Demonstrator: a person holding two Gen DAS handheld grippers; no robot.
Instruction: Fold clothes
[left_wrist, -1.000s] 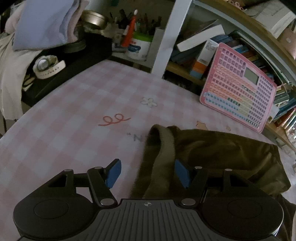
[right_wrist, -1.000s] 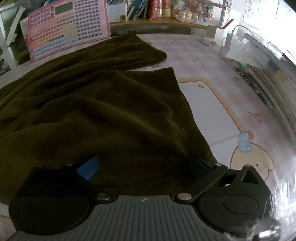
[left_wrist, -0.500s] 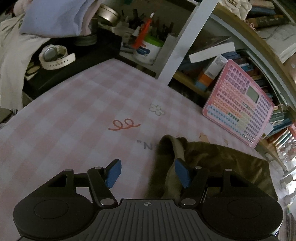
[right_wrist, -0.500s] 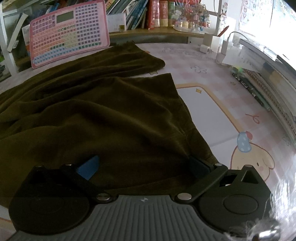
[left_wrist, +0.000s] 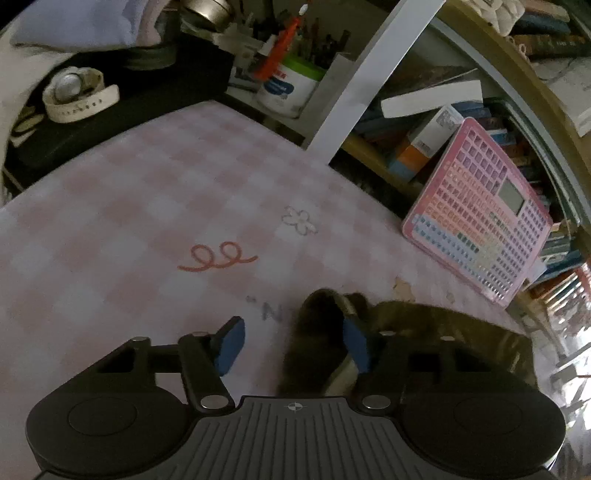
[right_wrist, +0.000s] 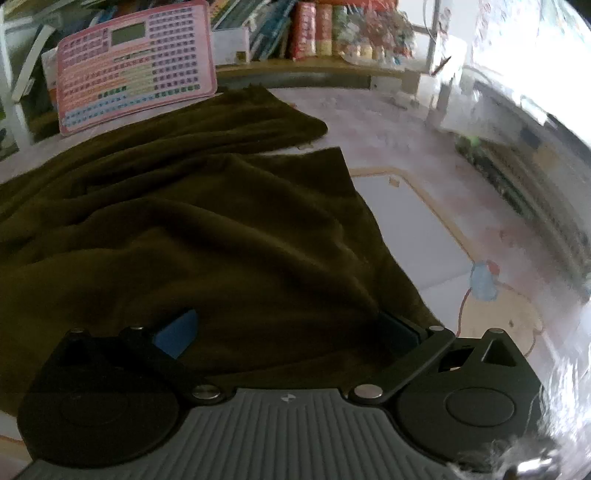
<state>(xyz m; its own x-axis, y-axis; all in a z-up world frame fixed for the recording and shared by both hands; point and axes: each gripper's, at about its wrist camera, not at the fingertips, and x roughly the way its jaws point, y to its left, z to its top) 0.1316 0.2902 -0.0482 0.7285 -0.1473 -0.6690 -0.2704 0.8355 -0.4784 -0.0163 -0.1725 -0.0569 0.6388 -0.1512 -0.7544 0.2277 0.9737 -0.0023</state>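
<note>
Olive cloth on pink check, dark grippers with blue pads

The garment (right_wrist: 207, 236) is dark olive-brown all over, plain, no print. The table cover (left_wrist: 122, 206) is a pale pink and white check, with a red curl doodle (left_wrist: 216, 257), a white flower outline (left_wrist: 300, 220) and, at far right, a cream cartoon figure (right_wrist: 506, 314) with a blue hat. The board (left_wrist: 480, 229) at the far edge is pink, with rows of pastel keys and a grey-green screen. Both grippers (left_wrist: 291, 345) (right_wrist: 288, 330) are black and grey with blue pads (left_wrist: 229, 345).
</note>
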